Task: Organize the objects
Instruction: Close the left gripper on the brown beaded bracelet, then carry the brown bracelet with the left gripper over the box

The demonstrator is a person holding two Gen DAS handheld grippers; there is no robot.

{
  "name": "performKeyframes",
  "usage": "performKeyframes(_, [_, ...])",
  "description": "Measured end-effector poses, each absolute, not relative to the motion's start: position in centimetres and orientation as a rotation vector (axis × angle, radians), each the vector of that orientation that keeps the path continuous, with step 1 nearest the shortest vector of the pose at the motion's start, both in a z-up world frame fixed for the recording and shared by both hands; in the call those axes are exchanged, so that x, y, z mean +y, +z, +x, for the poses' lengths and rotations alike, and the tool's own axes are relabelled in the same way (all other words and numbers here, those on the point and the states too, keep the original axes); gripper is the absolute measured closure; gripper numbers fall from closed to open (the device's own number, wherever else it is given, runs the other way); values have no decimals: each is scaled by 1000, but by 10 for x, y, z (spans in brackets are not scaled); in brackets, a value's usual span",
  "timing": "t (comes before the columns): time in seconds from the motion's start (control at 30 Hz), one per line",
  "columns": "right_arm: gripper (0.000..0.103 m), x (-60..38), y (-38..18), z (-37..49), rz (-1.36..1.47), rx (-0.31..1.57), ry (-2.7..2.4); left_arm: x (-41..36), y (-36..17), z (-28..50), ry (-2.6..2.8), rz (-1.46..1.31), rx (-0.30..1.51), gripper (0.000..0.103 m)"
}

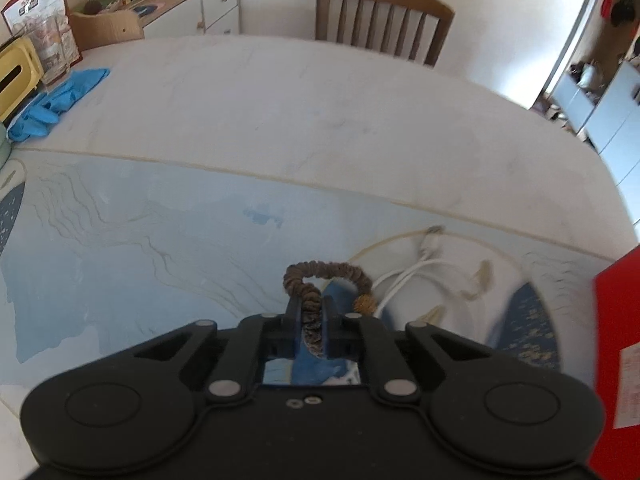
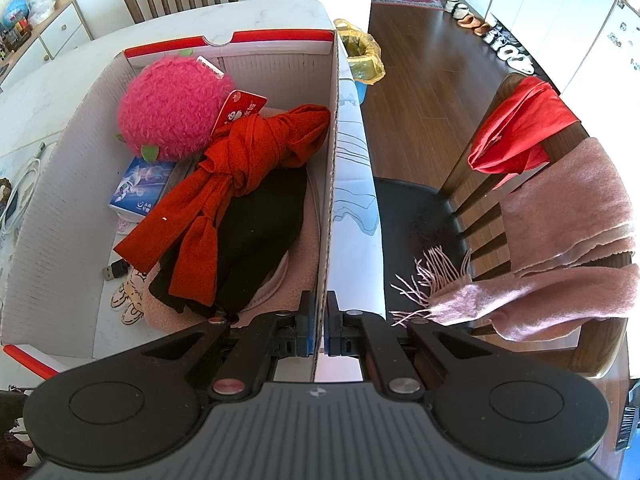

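My left gripper point(image 1: 311, 312) is shut on a brown hair scrunchie point(image 1: 326, 274) with a small gold charm, holding it just above the table mat. A white cable point(image 1: 404, 276) lies on the mat just right of it. My right gripper point(image 2: 319, 320) is shut on the right wall of a red-and-white cardboard box point(image 2: 332, 184). The box holds a pink plush ball point(image 2: 172, 108), a knotted red scarf point(image 2: 240, 160), a black garment point(image 2: 256, 240), a blue-and-white packet point(image 2: 140, 188) and a small black plug point(image 2: 114, 270). The box's red corner shows in the left wrist view point(image 1: 616, 340).
Blue gloves point(image 1: 56, 100), a yellow tissue box point(image 1: 18, 76) and a glass point(image 1: 52, 48) stand at the table's far left. A wooden chair point(image 1: 380, 20) stands behind the table. Right of the box, a chair point(image 2: 520, 208) carries pink and red scarves. A lined bin point(image 2: 362, 56) stands on the floor.
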State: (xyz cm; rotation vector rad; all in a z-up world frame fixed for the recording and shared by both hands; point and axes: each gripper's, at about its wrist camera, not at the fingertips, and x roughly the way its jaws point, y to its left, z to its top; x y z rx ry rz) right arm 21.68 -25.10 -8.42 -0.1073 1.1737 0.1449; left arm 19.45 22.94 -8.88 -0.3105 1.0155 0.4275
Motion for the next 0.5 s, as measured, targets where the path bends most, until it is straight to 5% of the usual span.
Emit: performKeyframes(0.5, [99, -250, -84, 218, -108, 1172, 146, 147, -2, 196, 101, -243, 862, 97])
